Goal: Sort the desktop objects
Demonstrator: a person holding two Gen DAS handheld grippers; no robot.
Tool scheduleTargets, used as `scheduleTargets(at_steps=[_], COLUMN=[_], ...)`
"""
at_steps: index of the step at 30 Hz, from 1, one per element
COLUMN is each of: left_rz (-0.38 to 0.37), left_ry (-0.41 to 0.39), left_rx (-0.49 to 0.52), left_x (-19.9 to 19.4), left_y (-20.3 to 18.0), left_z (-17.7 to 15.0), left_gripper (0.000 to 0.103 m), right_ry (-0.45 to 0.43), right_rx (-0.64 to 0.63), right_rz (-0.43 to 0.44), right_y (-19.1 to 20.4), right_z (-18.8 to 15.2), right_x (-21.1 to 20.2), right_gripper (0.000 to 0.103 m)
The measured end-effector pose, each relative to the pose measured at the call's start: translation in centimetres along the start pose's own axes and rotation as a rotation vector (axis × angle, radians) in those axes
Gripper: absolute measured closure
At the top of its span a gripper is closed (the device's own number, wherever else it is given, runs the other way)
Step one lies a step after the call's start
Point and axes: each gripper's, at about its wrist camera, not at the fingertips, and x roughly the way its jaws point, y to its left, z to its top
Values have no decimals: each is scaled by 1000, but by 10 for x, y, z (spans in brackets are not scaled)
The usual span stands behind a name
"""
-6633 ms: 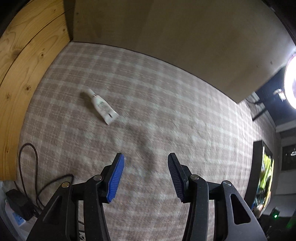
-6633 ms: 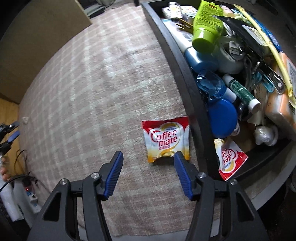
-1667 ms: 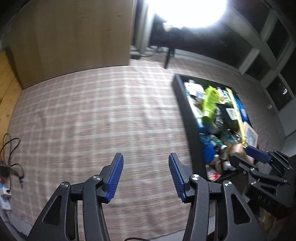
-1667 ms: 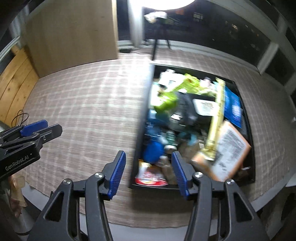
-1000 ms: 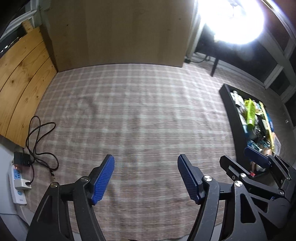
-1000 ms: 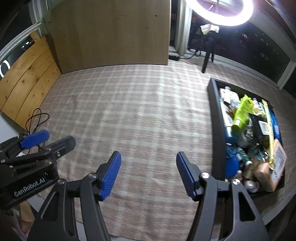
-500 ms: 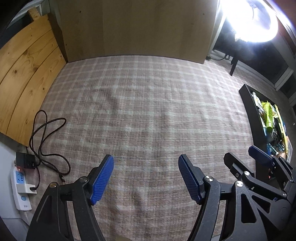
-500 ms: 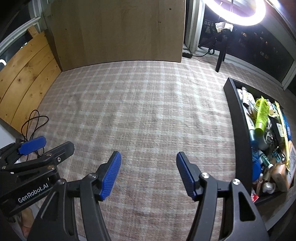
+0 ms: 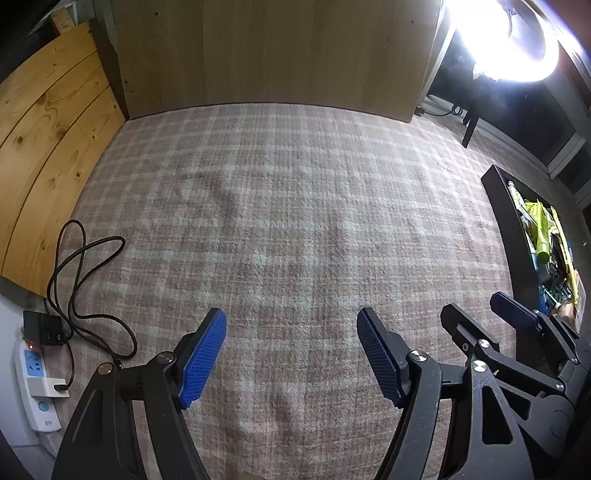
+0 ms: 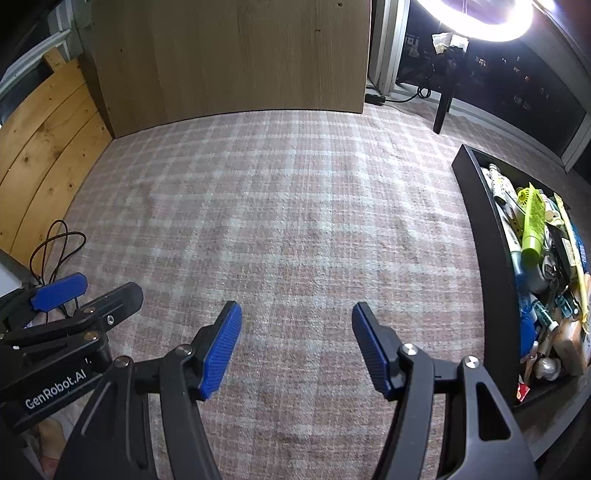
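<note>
A black tray [image 10: 480, 229] full of several small items, among them a lime green tube [image 10: 532, 225], stands at the right of the checked cloth [image 10: 295, 206]. It also shows in the left wrist view [image 9: 513, 236]. My left gripper [image 9: 291, 332] is open and empty above the cloth near its front edge. My right gripper [image 10: 295, 321] is open and empty beside it, left of the tray. No loose item lies on the cloth in either view.
A wooden panel [image 9: 273, 51] stands behind the cloth and wooden boards [image 9: 48, 125] run along its left. A black cable [image 9: 77, 266] and a white power strip [image 9: 37, 380] lie at the left front. A bright ring lamp [image 10: 480, 18] shines at the back right.
Both grippers have pulled back from the tray and turned left, staying open. The tray has shifted to the right edge of both views. The tube and coffee sachet seen lying loose earlier are off the cloth.
</note>
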Motion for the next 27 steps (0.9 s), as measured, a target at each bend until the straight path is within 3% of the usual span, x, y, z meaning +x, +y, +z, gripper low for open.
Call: scheduleTargets(at_steps=[8, 14, 27], left_rz=[7, 8, 21], left_ry=[-26, 18, -17], left_rx=[-16, -63, -7], left_x=[-5, 3, 8], left_y=[4, 11, -1], left_z=[-3, -3, 6], left_gripper=[29, 29, 28], right_ry=[16, 19, 20], right_rx=[-15, -23, 9], right_rz=[8, 10, 5], right_y=[2, 1, -5], right_z=[0, 1, 7], right_x=[6, 7, 19], right_gripper=[42, 42, 42])
